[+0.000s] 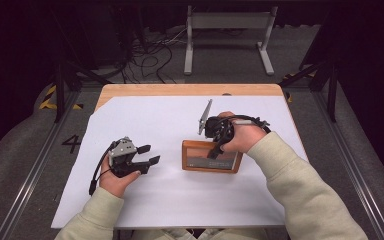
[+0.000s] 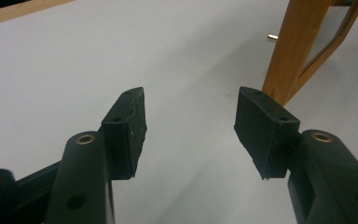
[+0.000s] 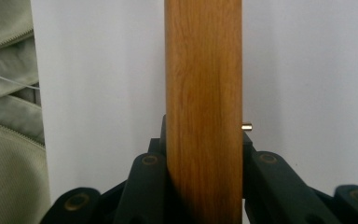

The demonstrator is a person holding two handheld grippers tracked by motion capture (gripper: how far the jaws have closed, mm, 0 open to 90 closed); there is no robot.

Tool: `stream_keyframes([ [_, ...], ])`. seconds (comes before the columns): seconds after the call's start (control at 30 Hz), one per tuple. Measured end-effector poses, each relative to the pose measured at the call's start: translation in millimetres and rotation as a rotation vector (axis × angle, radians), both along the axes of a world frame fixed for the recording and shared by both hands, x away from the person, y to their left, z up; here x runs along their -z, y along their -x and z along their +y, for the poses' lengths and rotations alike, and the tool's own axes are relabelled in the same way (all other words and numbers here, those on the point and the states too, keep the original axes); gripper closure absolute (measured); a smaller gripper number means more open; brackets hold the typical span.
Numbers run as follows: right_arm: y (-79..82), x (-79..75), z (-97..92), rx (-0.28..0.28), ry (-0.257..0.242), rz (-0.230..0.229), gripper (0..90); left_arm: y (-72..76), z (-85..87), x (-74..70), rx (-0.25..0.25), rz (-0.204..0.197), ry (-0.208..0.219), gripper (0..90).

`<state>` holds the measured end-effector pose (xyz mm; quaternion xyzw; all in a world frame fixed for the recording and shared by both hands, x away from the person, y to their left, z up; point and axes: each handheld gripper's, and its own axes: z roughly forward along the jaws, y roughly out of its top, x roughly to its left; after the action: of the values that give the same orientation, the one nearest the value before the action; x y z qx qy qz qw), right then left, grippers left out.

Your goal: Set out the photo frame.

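The rectangular wooden picture frame with an orange-brown rim point(image 1: 211, 157) is held on the white-covered counter point(image 1: 145, 200), a little right of its middle, by the right hand-held gripper point(image 1: 215, 148). The jaws are clamped across one rail of the frame; in the right gripper view the honey-coloured rail point(image 3: 203, 112) runs straight up between the two black jaws, which press on both of its sides. The grip on a rail rather than on the glazed middle appears chosen so that the frame can be steadied or tilted without the pane being touched.

The left hand-held gripper point(image 1: 147, 154) is kept to the left of the frame and apart from it, its jaws standing apart with nothing between them — the pads point(image 2: 130, 123) face each other over bare white counter. It is judged to be waiting to help with the frame, since it is pointed toward it.

The frame itself is of warm, visibly grained wood, with a greyish reflective panel inside the rim. A small brass-coloured pin point(image 3: 246, 126) sticks out from the side of the rail just beside the right jaw — probably a stud for the back or the stand.
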<state>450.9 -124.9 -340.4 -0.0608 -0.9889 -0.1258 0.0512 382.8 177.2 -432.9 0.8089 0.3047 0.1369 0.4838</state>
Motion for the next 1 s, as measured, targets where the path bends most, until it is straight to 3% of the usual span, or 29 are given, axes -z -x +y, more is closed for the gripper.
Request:
stream_keyframes([
  [0.2, -6.7, 9.5, -0.7, -0.023, -0.003, 0.017, 75.5, -1.0, -0.1, 0.5, 0.004, 0.002, 0.004, 43.9],
  [0.33, -9.5, 16.3, -0.6, -0.070, -0.002, 0.023, 75.4, -0.8, -0.8, 0.5, 0.004, 0.001, 0.005, 43.8],
  [0.53, -13.0, 18.9, -1.7, -0.044, -0.007, 0.037, 75.2, -0.9, -1.2, 0.6, 0.005, 0.004, 0.008, 43.8],
  [0.87, -21.4, 16.7, -9.2, 0.048, -0.043, -0.054, 59.8, -0.5, -1.6, 0.4, 0.005, 0.002, 0.004, 43.4],
  [1.0, -24.3, 16.2, -10.8, 0.076, -0.061, -0.086, 48.0, -0.5, -0.7, 0.5, 0.005, 0.001, 0.003, 43.3],
])
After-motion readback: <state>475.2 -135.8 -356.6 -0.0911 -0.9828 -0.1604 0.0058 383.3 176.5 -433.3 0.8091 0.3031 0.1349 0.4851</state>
